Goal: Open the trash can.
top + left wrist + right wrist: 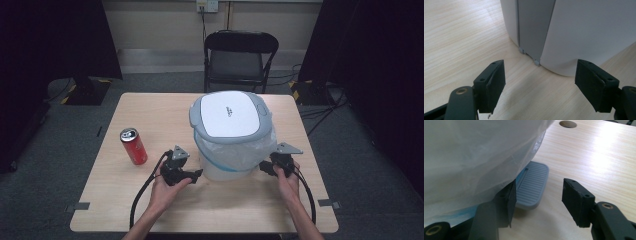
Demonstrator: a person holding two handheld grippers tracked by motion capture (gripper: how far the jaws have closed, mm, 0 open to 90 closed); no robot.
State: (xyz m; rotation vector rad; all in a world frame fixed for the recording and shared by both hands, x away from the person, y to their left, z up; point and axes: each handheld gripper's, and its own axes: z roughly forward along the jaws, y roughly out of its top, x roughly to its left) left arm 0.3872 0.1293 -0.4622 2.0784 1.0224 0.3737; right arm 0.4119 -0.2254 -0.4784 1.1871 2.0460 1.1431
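Black left gripper (pixel 199 173) and right gripper (pixel 264 167) with grey plates, black cables

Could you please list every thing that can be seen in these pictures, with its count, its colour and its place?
Pedal bin: one, white body with grey rim, middle of the table.
Bin lid: one, white with grey edge, closed on the bin.
Bin liner: one, clear plastic, hangs over the bin's rim.
Foot pedal: one, grey and ribbed, at the bin's base.
Drink can: one, red, upright, left of the bin.
Table: one, light wood.
Folding chair: one, black, behind the table.
Left tool: one, black, jaws open, beside the bin's base.
Right tool: one, black, jaws open, near the pedal.
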